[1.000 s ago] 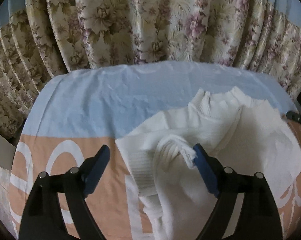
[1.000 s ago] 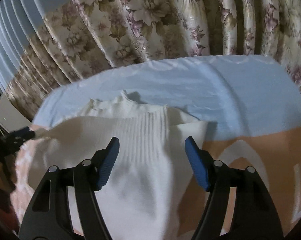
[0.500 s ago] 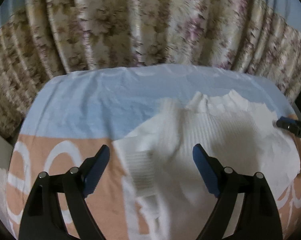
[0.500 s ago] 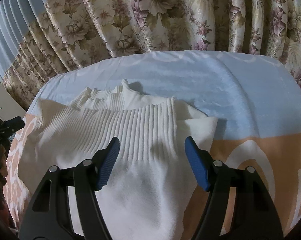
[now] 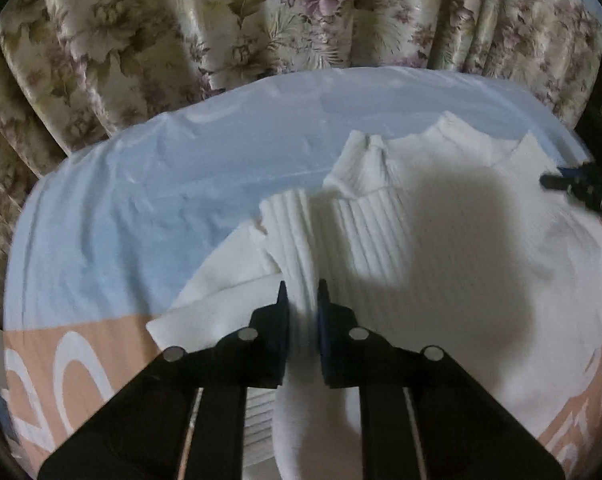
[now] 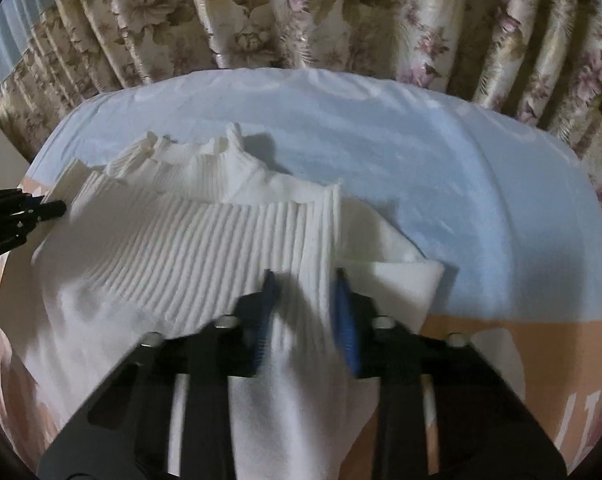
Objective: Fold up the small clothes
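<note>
1. Left wrist view: the left hand-held gripper (image 5: 301,292) pinches a ribbed fold of the white sweater (image 5: 441,248), which lies on the blue-and-peach sheet (image 5: 141,200).
2. Right wrist view: the right hand-held gripper (image 6: 305,284) is narrowed around the sweater's ribbed sleeve; whether it grips is unclear.

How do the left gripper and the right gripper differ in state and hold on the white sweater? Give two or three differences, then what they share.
1. The left gripper is nearly shut; the right gripper stands wider.
2. The left pinches a narrow ribbed band of the white sweater; the right spans a broader ribbed fold.
3. The left works the sweater's left edge, the right its right edge.

Shared: both have blue-padded black fingers with sweater fabric between them.
</note>
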A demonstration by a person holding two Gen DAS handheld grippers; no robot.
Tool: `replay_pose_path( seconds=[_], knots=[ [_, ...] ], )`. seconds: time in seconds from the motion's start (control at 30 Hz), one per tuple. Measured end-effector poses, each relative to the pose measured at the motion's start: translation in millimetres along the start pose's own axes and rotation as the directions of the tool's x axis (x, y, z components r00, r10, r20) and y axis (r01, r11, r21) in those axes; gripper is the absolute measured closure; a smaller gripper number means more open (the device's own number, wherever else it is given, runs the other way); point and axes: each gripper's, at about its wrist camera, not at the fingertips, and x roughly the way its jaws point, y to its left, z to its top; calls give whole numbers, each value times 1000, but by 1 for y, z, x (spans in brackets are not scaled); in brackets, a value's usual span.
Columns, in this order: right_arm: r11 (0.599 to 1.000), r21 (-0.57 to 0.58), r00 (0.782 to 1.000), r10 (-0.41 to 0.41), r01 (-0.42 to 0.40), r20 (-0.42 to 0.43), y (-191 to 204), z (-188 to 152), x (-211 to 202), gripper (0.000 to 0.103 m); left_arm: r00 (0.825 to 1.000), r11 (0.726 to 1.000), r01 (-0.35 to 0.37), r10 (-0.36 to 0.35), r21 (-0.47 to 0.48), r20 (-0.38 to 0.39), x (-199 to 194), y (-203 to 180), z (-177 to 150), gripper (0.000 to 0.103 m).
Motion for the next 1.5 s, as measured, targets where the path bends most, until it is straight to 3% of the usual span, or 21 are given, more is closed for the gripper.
replay_pose_path(
  seconds=[0.2, 0.33, 0.4, 0.47, 0.53, 0.6, 0.73, 0.87, 1.0, 1.07, 1.23, 1.27, 1.3, 1.33, 1.37, 1.43, 1.5],
  knots=[
    [983, -112, 981, -125, 142, 149, 17, 4, -22, 94, 996, 1000, -22, 23, -10, 89, -22, 10, 8, 91],
    [982, -108, 982, -143, 157, 124, 12, 6, -6, 93, 996, 1000, -30, 30, 1, 80, -4, 15, 11, 91],
    [982, -107, 987, -148, 155, 68, 9, 4, 9, 91, 999, 1000, -25, 25, 3, 31, 12, 15, 7, 89],
    [982, -96, 986, -157, 162, 60, 5, 1, 12, 88, 998, 999, -53, 53, -6, 45, 11, 15, 4, 75],
    [989, -63, 990, -126, 130, 70, -2, 0, 2, 78, 995, 996, -79, 81, -39, 56, 2, 22, 3, 44],
    [996, -26, 992, -83, 86, 98, -9, -3, -19, 75, 994, 996, -63, 68, -65, 81, -14, 28, -1, 34],
    [999, 46, 990, -11, 4, 141, -15, -27, -64, 63, 994, 994, -24, 36, -109, 108, -57, 33, -25, 31],
    [999, 49, 992, 12, -18, 127, -1, -65, -87, 61, 996, 988, 27, -13, -149, 94, -88, 17, -70, 29],
    [996, 89, 989, 5, -19, 150, 12, -114, -111, 54, 998, 987, 32, -22, -157, 65, -98, -7, -112, 28],
    [993, 116, 992, 20, -34, 123, 12, -131, -110, 52, 998, 982, 59, -52, -179, 47, -93, -11, -124, 28],
    [991, 125, 995, 28, -40, 98, 14, -147, -100, 54, 997, 978, 71, -68, -197, 21, -83, -20, -137, 34],
    [990, 132, 994, 45, -58, 95, 13, -145, -97, 56, 997, 977, 77, -74, -198, 19, -82, -20, -136, 39],
    [989, 132, 995, 49, -61, 92, 13, -143, -95, 64, 996, 976, 90, -89, -199, 15, -81, -21, -135, 52],
    [991, 126, 995, 42, -53, 88, 15, -142, -94, 79, 996, 976, 90, -90, -200, 7, -79, -21, -133, 67],
    [992, 118, 996, 34, -44, 84, 16, -141, -93, 84, 996, 976, 83, -85, -202, -1, -77, -21, -133, 72],
    [992, 120, 995, 37, -49, 98, 15, -142, -95, 90, 997, 975, 74, -79, -212, -16, -74, -19, -134, 91],
    [994, 106, 992, 26, -40, 126, 15, -146, -105, 91, 995, 968, 92, -98, -235, -14, -78, -14, -136, 91]
  ],
)
